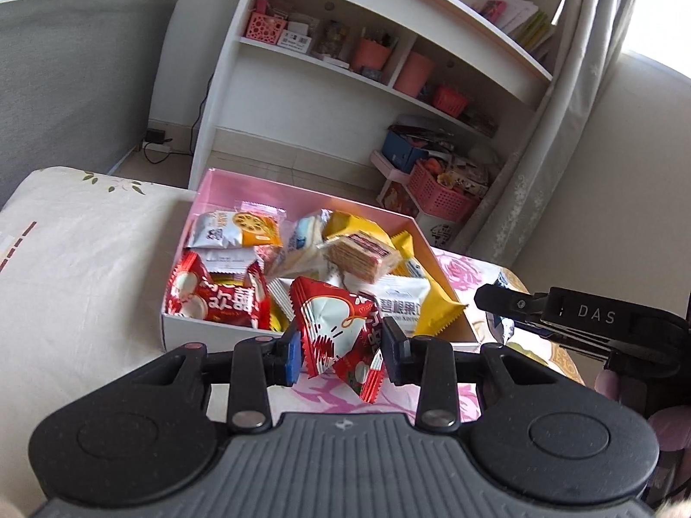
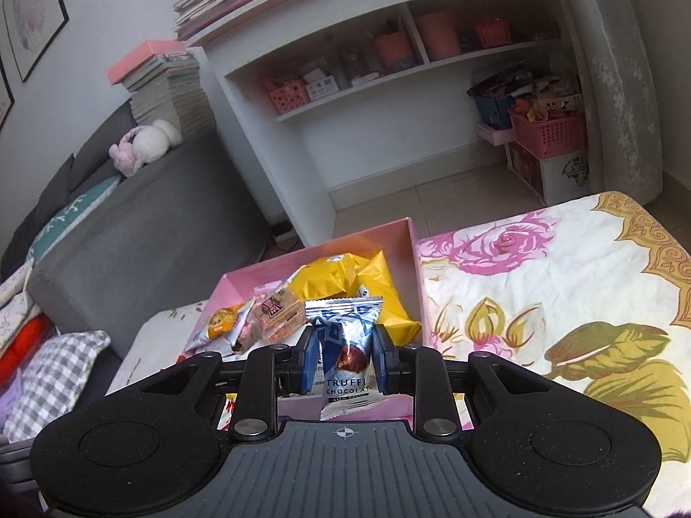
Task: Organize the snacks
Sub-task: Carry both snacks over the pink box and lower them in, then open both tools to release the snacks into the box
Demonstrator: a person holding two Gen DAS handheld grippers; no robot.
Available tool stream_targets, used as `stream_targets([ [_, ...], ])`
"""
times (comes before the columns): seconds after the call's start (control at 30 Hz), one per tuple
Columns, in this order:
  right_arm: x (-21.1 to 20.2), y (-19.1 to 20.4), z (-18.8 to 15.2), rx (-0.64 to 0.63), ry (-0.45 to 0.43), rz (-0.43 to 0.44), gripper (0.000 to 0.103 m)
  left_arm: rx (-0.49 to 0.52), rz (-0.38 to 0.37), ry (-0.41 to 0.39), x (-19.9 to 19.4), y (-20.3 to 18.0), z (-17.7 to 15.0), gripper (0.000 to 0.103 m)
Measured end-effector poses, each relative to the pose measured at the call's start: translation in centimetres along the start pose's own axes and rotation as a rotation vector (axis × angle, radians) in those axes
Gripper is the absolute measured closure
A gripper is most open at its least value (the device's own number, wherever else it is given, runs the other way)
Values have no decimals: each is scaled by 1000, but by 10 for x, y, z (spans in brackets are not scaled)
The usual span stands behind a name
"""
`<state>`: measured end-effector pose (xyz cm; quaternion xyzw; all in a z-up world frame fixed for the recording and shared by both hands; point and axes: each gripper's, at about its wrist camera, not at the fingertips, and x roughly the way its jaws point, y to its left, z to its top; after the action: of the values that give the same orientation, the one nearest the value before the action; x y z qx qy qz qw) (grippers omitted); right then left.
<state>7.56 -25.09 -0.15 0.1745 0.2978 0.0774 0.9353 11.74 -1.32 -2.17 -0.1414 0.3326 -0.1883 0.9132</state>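
Observation:
A pink box (image 1: 302, 192) holds several wrapped snacks on the floral cloth. My left gripper (image 1: 341, 349) is shut on a red and white snack packet (image 1: 337, 336), held just above the box's near edge. My right gripper (image 2: 343, 356) is shut on a silver and blue truffle chocolate packet (image 2: 345, 345), held over the box (image 2: 401, 233) near its front. The right gripper also shows in the left wrist view (image 1: 505, 306) at the box's right corner. Yellow packets (image 2: 345, 285) and a wafer packet (image 1: 360, 257) lie inside.
A white shelf unit (image 1: 367, 64) with pink baskets and pots stands behind the box. A grey sofa (image 2: 151, 216) with cushions is at left. A curtain (image 1: 561, 108) hangs at right. Floral cloth (image 2: 540, 293) spreads to the right of the box.

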Motion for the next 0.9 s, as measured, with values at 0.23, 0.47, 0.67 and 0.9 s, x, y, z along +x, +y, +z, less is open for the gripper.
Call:
stream_targets([
  [0.23, 16, 1, 3, 41, 1, -3, 78, -36, 35, -32, 7, 15, 15, 70],
  [0.47, 29, 2, 3, 32, 8, -12, 78, 26, 95, -34, 24, 16, 18, 70],
  [0.67, 40, -4, 2, 33, 20, -22, 78, 76, 104, -39, 31, 16, 20, 70],
  [0.9, 51, -10, -2, 37, 44, -36, 78, 71, 124, -44, 42, 20, 23, 70],
])
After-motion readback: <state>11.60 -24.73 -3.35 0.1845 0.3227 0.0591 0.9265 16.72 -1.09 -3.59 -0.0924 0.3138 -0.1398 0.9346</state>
